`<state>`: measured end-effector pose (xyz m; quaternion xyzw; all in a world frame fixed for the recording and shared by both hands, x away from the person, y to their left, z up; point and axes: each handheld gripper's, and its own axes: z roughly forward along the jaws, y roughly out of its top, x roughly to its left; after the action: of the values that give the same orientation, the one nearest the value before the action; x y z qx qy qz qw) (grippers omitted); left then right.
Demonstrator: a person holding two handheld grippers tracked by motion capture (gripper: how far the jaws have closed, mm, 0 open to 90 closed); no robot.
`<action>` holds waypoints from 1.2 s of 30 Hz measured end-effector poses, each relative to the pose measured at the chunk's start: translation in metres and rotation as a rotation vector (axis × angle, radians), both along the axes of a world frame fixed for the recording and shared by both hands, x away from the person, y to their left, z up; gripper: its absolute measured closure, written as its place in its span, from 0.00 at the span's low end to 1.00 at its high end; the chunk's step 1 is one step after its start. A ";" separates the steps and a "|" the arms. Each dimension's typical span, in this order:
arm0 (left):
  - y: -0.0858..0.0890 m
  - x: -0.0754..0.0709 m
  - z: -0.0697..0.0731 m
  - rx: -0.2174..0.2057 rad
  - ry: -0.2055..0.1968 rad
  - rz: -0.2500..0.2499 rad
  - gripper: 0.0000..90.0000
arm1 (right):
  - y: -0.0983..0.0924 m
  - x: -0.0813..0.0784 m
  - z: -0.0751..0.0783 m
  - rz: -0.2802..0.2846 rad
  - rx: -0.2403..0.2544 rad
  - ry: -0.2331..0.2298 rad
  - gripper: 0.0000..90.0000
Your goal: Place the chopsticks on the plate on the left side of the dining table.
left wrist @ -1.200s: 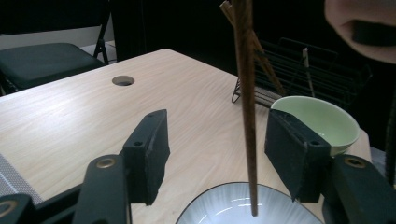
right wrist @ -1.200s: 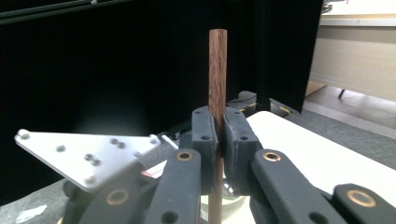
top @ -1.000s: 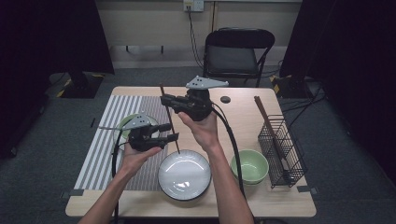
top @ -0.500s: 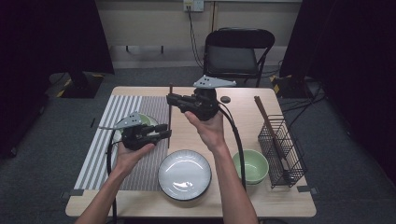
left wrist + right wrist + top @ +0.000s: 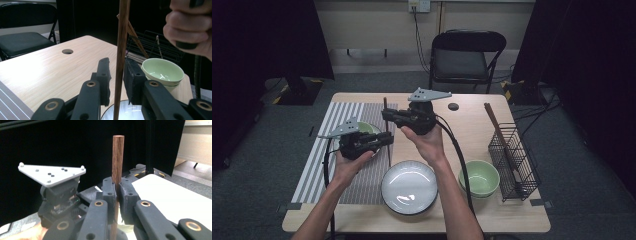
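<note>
On the desk [image 5: 472, 127], a mat [image 5: 319, 165] lies left, a plate [image 5: 409, 187] near the middle, a bowl [image 5: 479, 178] right of it, a wire basket [image 5: 513, 159] far right.

A dark, smooth wooden chopstick [image 5: 121, 50] is seen; the table [image 5: 50, 72] is of pale matt wood grain, the green bowl [image 5: 162, 72] glossy, the basket [image 5: 512, 155] wire.

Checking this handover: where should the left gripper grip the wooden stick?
Its lower shaft, below where the right gripper clamps it, coming level from the side: the wooden stick stands upright and straight. The jaws of the left gripper have just been closing around it.
</note>
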<state>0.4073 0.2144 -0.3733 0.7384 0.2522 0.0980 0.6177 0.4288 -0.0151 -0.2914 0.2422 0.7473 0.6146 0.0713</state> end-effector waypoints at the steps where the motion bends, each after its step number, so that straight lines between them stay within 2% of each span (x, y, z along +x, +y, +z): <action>1: 0.001 -0.001 0.001 -0.002 -0.001 -0.001 0.84 | 0.001 0.000 -0.001 0.004 -0.004 0.000 0.94; 3: 0.001 -0.002 0.002 -0.001 -0.011 -0.003 0.85 | 0.004 -0.001 -0.003 0.010 -0.013 0.003 0.94; 6: 0.001 -0.003 0.003 -0.004 -0.007 -0.010 0.91 | 0.005 -0.001 -0.005 0.018 -0.015 0.006 0.94; 8: 0.002 -0.002 0.003 0.009 -0.010 -0.012 0.93 | 0.005 -0.001 -0.006 0.020 -0.014 0.006 0.94; 12: 0.001 -0.002 0.001 -0.012 0.001 -0.028 0.94 | 0.005 -0.002 -0.006 0.021 -0.019 0.005 0.94; 17: -0.002 -0.001 -0.001 0.023 0.004 -0.034 0.91 | 0.005 -0.002 -0.002 0.023 -0.002 -0.011 0.94; 19: -0.002 -0.002 -0.002 0.002 0.010 -0.042 0.93 | 0.004 -0.003 0.001 0.025 -0.003 -0.016 0.94; 23: -0.002 -0.001 -0.002 0.020 0.009 -0.050 0.94 | 0.003 -0.003 0.001 0.025 -0.004 -0.016 0.94; 26: -0.002 0.000 -0.004 0.018 0.018 -0.056 0.94 | 0.004 -0.003 -0.001 0.037 -0.004 -0.017 0.93; 34: 0.002 0.002 -0.005 0.023 0.029 -0.034 0.94 | -0.007 -0.004 -0.002 0.059 0.020 -0.020 0.71; 36: 0.004 0.002 -0.004 0.019 0.029 -0.033 0.94 | -0.011 -0.005 -0.003 0.062 0.021 -0.021 0.70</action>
<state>0.4095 0.2182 -0.3770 0.7496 0.2481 0.0797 0.6084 0.4239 -0.0256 -0.2940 0.2131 0.7472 0.6269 0.0574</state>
